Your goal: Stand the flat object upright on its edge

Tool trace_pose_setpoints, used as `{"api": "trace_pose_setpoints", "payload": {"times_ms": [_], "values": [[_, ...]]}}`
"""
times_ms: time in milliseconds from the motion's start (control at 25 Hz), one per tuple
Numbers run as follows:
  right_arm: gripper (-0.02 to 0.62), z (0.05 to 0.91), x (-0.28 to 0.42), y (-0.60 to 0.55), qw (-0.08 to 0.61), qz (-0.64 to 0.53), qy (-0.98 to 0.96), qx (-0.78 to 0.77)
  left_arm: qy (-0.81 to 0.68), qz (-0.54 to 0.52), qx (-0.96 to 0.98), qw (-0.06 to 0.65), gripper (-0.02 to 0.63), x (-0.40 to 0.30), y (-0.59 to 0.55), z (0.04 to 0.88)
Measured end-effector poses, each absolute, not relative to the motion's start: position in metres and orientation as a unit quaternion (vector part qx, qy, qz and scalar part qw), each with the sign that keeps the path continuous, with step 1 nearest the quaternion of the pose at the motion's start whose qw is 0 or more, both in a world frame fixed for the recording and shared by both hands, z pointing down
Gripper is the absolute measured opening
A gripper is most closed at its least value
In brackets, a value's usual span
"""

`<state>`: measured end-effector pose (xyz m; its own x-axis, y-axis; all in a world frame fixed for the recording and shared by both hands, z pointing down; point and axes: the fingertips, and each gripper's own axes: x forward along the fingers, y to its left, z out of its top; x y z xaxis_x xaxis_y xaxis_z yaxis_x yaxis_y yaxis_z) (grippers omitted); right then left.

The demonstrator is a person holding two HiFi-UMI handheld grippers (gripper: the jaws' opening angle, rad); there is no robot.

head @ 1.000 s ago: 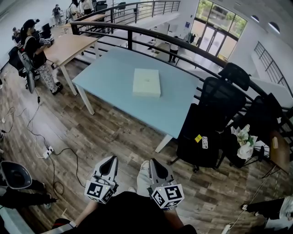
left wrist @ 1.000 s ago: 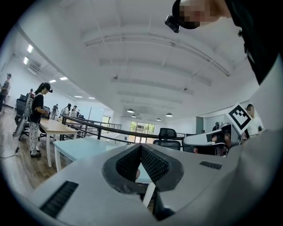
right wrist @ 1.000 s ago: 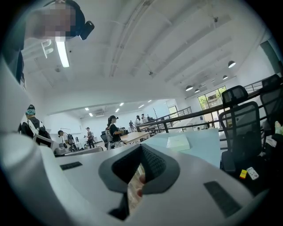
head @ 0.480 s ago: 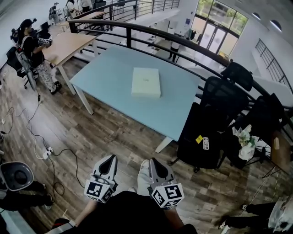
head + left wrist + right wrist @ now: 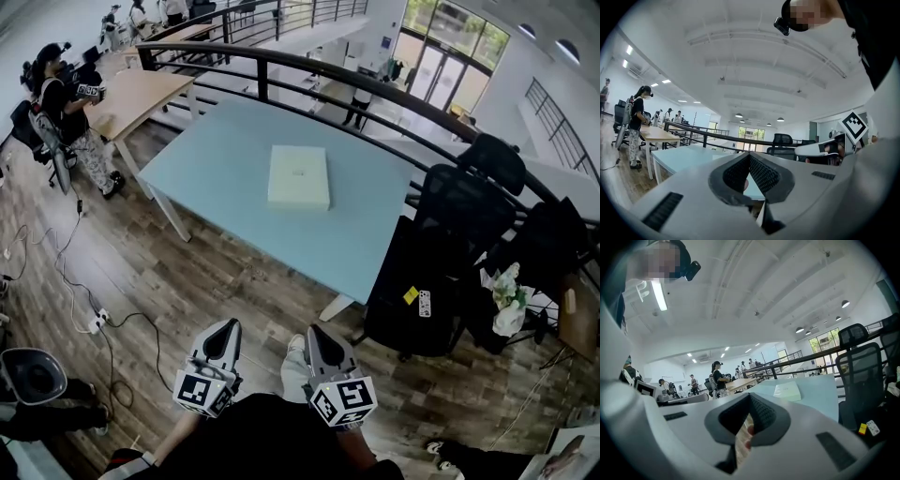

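Note:
A flat pale cream box [image 5: 300, 176] lies on its broad face in the middle of a light blue table [image 5: 225, 150]; the right gripper view also catches the box [image 5: 787, 391] lying flat on that table [image 5: 816, 394]. My left gripper [image 5: 223, 338] and right gripper [image 5: 316, 339] are side by side near my body at the bottom of the head view, far short of the table. Both are shut with nothing between the jaws, as the left gripper [image 5: 749, 169] and right gripper [image 5: 751, 412] views show.
Black office chairs [image 5: 441, 272] crowd the table's right end. A black railing [image 5: 309, 67] runs behind the table. A wooden desk [image 5: 141, 94] and people [image 5: 58, 103] stand at the far left. Cables and a power strip [image 5: 94, 321] lie on the wood floor at left.
The view has advanced toward the table: the table and box have slid slightly down and closer in the head view. Both grippers stay shut and in the same place in the picture.

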<state>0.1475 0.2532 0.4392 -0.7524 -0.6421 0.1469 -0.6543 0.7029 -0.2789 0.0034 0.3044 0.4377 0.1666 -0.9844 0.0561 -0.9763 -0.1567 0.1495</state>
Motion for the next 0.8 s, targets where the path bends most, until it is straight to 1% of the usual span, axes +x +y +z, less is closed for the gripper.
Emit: {"api": "trace_pose_setpoints", "payload": {"times_ms": [120,480,800], "values": [[0.008,0.439,0.144,0.240,0.018,0.161,-0.921,0.353,-0.644,-0.020,0.762,0.068,0.003,-0.003,0.291,0.442],[0.008,0.443,0.146,0.187,0.024,0.170,-0.918,0.357,-0.648,-0.015,0.758,0.078,0.003,-0.006,0.237,0.438],[0.008,0.442,0.131,0.139,0.029,0.172,-0.923,0.344,-0.658,-0.017,0.749,0.081,0.003,-0.018,0.193,0.440]]}}
